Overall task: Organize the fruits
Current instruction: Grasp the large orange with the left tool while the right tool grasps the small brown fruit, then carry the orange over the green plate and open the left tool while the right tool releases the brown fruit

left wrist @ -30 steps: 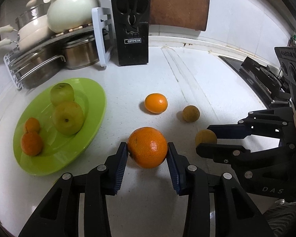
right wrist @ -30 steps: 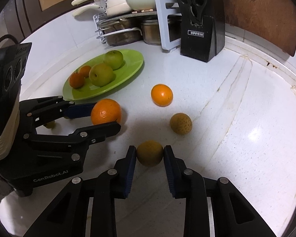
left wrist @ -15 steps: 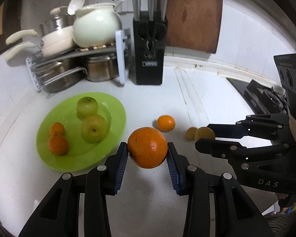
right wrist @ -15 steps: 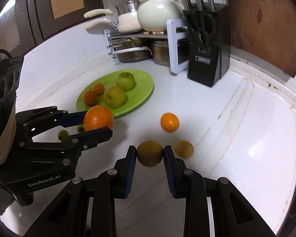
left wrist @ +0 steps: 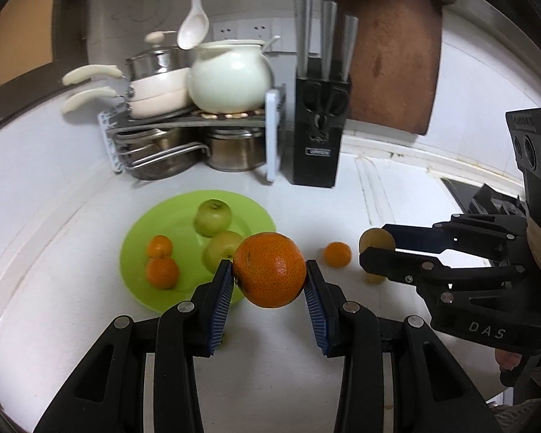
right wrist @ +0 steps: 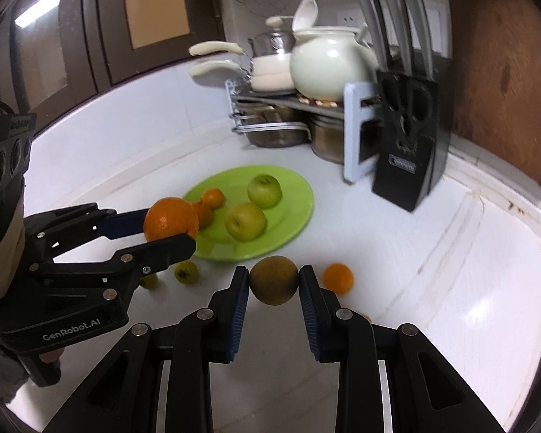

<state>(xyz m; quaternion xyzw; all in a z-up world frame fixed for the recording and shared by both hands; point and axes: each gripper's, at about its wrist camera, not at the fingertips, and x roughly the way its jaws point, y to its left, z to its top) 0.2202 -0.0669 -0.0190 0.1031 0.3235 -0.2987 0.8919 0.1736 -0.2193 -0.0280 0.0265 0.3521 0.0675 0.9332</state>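
My left gripper is shut on a large orange and holds it in the air near the right edge of the green plate. The plate holds two green apples and two small oranges. My right gripper is shut on a brownish round fruit, lifted above the counter in front of the plate. A small orange lies on the counter between the grippers; it also shows in the right wrist view. Another brownish fruit lies under the right gripper.
A black knife block and a dish rack with pots and a white teapot stand behind the plate. A wooden cutting board leans on the wall. Two small yellowish fruits lie on the counter under the left gripper. A stove is at right.
Both grippers have lifted their fruits off the counter and risen. The left one has moved toward the plate with the orange; the right one has followed with the brownish fruit.
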